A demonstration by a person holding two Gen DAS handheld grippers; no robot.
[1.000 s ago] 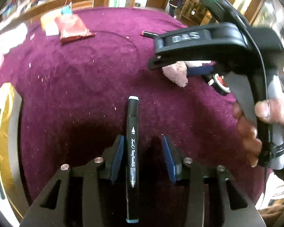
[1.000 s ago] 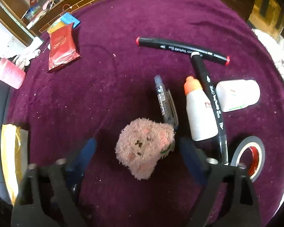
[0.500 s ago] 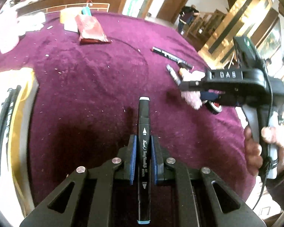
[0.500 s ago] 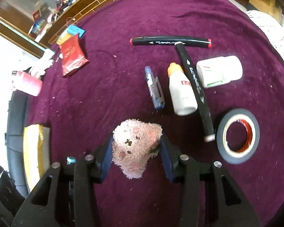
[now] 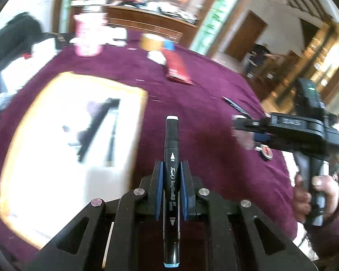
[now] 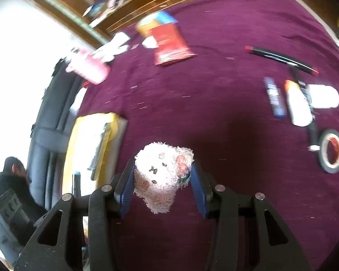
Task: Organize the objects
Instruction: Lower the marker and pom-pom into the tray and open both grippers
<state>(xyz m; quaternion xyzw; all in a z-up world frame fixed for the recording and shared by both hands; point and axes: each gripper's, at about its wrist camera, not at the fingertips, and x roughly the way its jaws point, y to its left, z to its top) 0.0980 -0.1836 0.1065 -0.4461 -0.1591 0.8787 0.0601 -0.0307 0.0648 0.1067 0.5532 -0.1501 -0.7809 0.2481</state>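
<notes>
Just fuzzy pink plush toy (image 6: 163, 176), slim black marker (image 5: 171, 180).

It looked like a large furnished hall or lobby rather than a lab. A round table (image 6: 226, 124) under purple cloth served as the work surface. Beyond the table ran a long wooden counter (image 5: 147, 20) piled with clutter, with a wooden door (image 5: 245, 36) to its right and gilded, brightly lit woodwork (image 5: 321, 52) further right. A dark sofa (image 6: 49, 113) stood just left of the table, where a person (image 6: 9, 180) in black sat.
</notes>
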